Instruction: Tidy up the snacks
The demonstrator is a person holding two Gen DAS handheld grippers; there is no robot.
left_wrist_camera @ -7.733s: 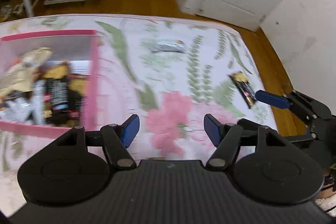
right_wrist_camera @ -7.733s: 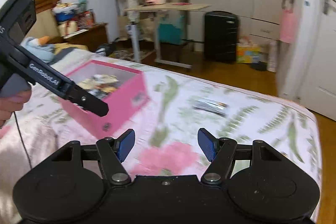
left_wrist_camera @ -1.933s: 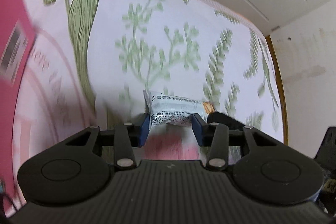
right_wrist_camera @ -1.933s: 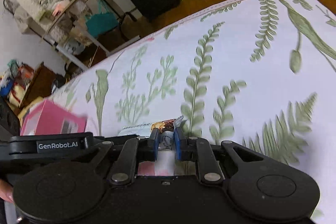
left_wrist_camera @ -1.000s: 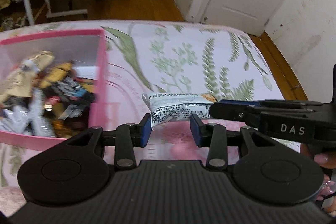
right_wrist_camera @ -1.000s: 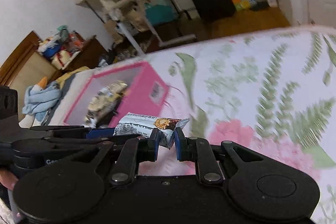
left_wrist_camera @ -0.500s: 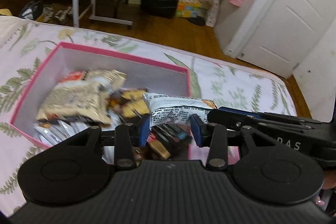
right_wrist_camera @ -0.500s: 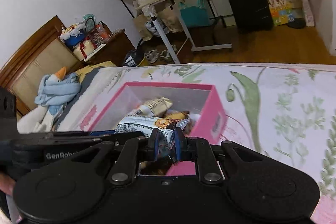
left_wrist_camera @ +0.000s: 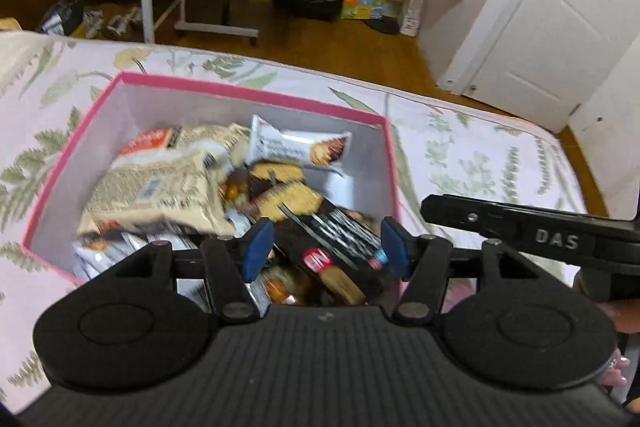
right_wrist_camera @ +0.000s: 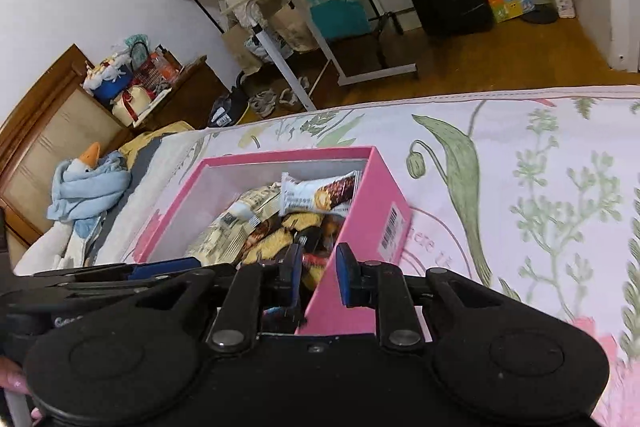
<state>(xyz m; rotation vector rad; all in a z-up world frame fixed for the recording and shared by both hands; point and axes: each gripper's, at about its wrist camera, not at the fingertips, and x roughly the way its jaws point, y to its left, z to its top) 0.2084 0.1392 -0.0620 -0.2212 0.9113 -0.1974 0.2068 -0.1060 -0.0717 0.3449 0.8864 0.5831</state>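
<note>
Beside the pink box (left_wrist_camera: pixel 384 163), right tool (left_wrist_camera: pixel 520 227) reads "DAS".

I see one pink box (left_wrist_camera: pixel 386 163) on the flowered bedspread (left_wrist_camera: pixel 480 155), holding a heap of wrapped snacks (left_wrist_camera: pixel 256 199) too jumbled and blurred for me to count exactly; more than eight. One white bar wrapper (left_wrist_camera: pixel 298 147) lies on top. I hold two grippers: my left gripper (left_wrist_camera: pixel 326 247) and my right gripper (right_wrist_camera: pixel 318 277).
</note>
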